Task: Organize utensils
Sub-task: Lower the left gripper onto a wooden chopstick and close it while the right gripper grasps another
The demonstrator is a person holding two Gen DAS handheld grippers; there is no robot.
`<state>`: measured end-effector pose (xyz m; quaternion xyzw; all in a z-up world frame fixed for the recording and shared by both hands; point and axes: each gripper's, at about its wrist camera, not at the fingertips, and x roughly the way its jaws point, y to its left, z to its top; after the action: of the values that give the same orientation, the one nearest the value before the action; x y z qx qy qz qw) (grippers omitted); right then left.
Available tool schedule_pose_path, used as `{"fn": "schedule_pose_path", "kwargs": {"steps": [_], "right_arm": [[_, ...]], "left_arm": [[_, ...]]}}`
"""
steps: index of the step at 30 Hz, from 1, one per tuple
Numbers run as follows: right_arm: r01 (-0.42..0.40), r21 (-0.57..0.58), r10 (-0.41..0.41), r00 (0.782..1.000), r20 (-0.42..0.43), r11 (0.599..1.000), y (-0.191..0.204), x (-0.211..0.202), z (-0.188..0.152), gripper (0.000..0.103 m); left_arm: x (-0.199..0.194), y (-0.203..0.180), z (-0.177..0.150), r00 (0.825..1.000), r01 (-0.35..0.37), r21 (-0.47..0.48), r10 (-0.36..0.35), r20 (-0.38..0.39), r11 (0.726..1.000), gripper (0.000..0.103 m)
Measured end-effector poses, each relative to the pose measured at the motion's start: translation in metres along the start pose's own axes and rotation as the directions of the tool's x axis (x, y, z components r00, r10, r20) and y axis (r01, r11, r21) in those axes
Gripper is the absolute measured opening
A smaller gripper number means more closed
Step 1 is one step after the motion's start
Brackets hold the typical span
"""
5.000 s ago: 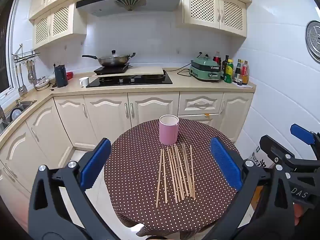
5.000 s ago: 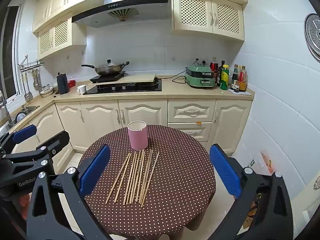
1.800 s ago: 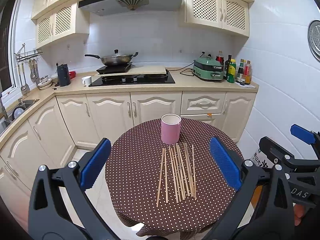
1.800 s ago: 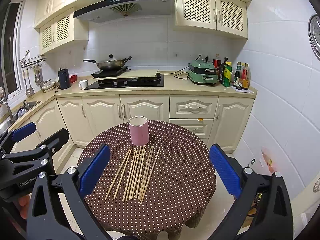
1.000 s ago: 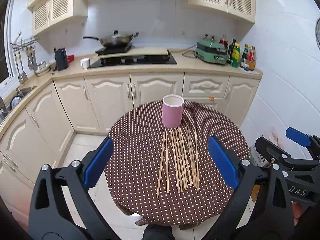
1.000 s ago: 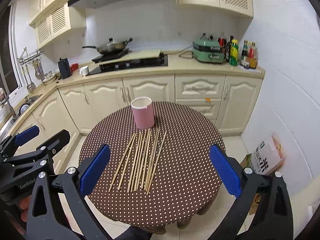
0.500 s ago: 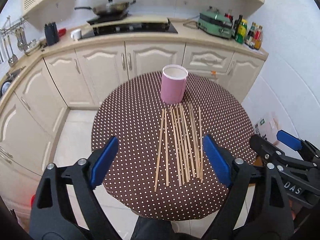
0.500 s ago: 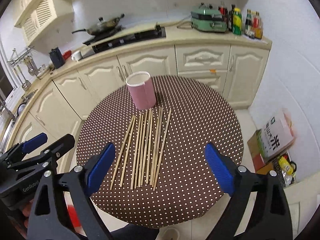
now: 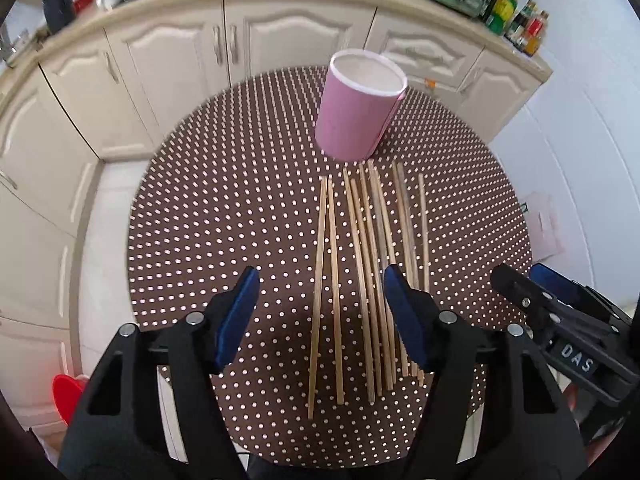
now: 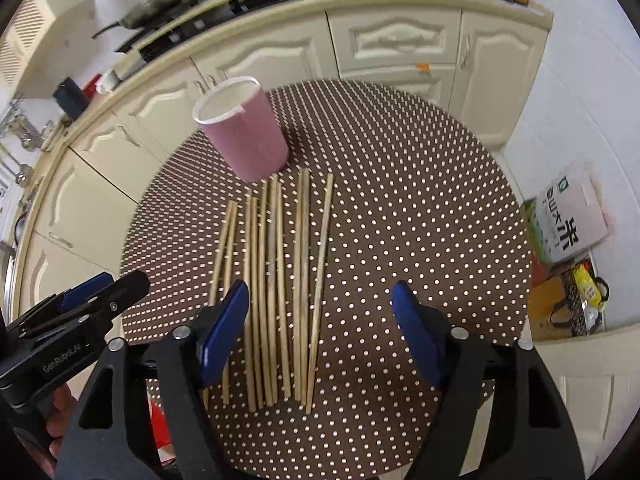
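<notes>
Several wooden chopsticks (image 9: pixel 362 268) lie side by side on a round table with a brown dotted cloth (image 9: pixel 224 216); they also show in the right wrist view (image 10: pixel 276 280). A pink cup (image 9: pixel 360 106) stands upright and empty just beyond their far ends, also in the right wrist view (image 10: pixel 244 136). My left gripper (image 9: pixel 320 304) is open and empty, above the near ends of the left chopsticks. My right gripper (image 10: pixel 320 320) is open and empty, above the near ends of the right chopsticks. Each gripper shows at the edge of the other's view.
Cream kitchen cabinets (image 9: pixel 168 52) and a counter curve behind the table. A rice bag (image 10: pixel 568 220) and other bags sit on the floor to the right. A red object (image 9: pixel 68 396) lies on the floor at the left.
Both grippers have tilted down and moved forward over the table. The chopsticks and cup now look larger and closer. Nothing on the table has moved.
</notes>
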<state>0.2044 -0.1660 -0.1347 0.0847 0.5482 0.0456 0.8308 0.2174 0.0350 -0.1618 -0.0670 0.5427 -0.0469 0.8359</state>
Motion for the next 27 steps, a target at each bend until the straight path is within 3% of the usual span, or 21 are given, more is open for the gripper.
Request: {"fn": "schedule_pose_path", "kwargs": {"steps": [8,17,23,27], "right_arm": [[0.037,0.048,-0.03,0.991,-0.129,0.998,-0.01,0.049,0.012,0.064],[0.074,0.049,-0.062,0.974,-0.217,0.996,-0.009,0.084,0.018,0.058],[0.116,0.043,-0.102,0.965,-0.24,0.992,-0.009,0.101,0.02,0.051],[0.113,0.052,-0.096,0.961,-0.258,0.992,-0.009,0.111,0.024,0.049]], "left_arm": [[0.054,0.015,0.01,0.987,0.031,-0.029,-0.035,-0.154,0.999,0.053],[0.096,0.022,0.021,0.963,0.067,-0.041,-0.076,-0.259,0.997,0.04],[0.116,0.021,0.024,0.953,0.067,-0.047,-0.078,-0.292,0.997,0.035],[0.124,0.015,0.029,0.957,0.065,-0.032,-0.071,-0.281,0.997,0.035]]}}
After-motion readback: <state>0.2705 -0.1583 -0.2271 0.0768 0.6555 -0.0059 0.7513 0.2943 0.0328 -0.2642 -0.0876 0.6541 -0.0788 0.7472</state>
